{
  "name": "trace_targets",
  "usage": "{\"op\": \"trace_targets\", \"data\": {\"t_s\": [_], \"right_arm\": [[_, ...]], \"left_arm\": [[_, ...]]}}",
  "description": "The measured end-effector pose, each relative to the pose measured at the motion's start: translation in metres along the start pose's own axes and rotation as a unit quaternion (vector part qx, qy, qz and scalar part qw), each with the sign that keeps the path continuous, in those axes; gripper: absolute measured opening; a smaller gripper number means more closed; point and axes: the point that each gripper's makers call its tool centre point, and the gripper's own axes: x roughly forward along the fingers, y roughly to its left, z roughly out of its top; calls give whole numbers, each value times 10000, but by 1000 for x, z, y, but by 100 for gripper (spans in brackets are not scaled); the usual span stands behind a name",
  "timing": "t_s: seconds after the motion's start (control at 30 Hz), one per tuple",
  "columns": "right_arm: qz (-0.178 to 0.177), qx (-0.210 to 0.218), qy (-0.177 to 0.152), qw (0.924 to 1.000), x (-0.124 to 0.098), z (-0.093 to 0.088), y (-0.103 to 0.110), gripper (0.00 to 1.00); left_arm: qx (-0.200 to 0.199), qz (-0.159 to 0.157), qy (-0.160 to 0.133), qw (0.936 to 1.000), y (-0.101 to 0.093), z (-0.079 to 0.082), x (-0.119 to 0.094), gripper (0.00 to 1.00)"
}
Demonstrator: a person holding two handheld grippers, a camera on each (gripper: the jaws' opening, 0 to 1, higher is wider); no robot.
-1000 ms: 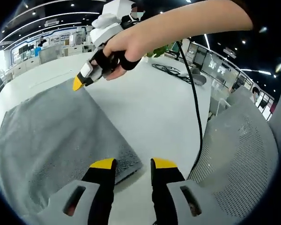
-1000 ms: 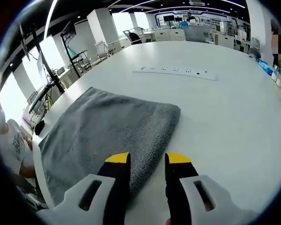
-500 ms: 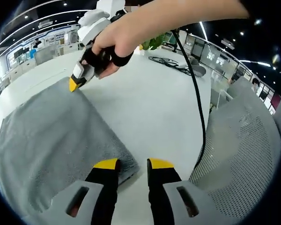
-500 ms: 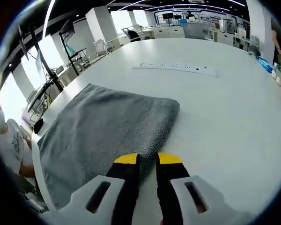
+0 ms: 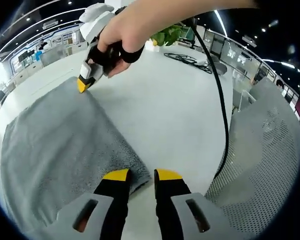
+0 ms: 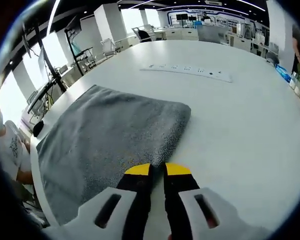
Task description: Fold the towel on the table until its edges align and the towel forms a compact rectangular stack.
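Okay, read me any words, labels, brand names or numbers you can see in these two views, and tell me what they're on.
No text can be read in either view.
The grey towel bears no label or tag that shows.
The white table has no print.
The long white strip on the table carries small dark marks, too small to read.

Both pictures were bright and mostly sharp. Light came from rows of ceiling lamps (image 5: pixel 225 37) and from big windows (image 6: pixel 52 52) on the left, which glared white. The white table (image 6: pixel 240 125) shone softly with hardly any shadows. Straight lines bent near the round edges, and far things looked a little fuzzy.
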Motion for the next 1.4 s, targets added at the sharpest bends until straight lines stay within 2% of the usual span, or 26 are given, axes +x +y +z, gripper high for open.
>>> {"op": "trace_targets", "data": {"t_s": [0.07,0.1,0.3,0.43,0.53,0.7,0.8,0.87,0.93,1.0,1.1,1.4], "right_arm": [[-13,-31,11,10000,3,1,-3,5],[-10,-34,12,10000,-2,0,2,5],[-6,-151,6,9999,-3,0,5,1],[-5,-45,-72,10000,-6,1,3,0],[-10,-220,-40,9997,-3,-1,0,0],[-36,-122,-55,9999,-9,-1,-7,0],[-86,-148,-71,9998,-16,-1,-13,0],[-121,-162,-85,9998,-22,-1,-20,0],[-174,-99,-110,9997,-23,-1,-31,0],[-235,-72,-129,9996,-34,-5,-37,0],[-325,-68,-103,9994,-35,-8,-55,0],[-646,112,-93,9978,-75,-21,-94,0]], "left_arm": [[58,26,15,10000,1,0,-1,16],[45,33,8,10000,2,0,-1,16],[-312,33,-53,9995,6,-1,-4,6],[-213,29,-99,9997,6,1,-6,3],[-252,-106,-89,9996,3,2,-5,3],[-250,-286,-222,9990,-1,9,-4,2],[-425,-449,-393,9973,-5,19,-6,2],[-403,-514,-467,9968,-7,25,-5,2],[-166,-587,-569,9965,-15,35,-5,2],[-135,-671,-651,9955,-24,43,-3,2],[0,-802,-754,9939,-39,57,-1,2],[359,-1386,-968,9849,-80,95,14,2]]}}
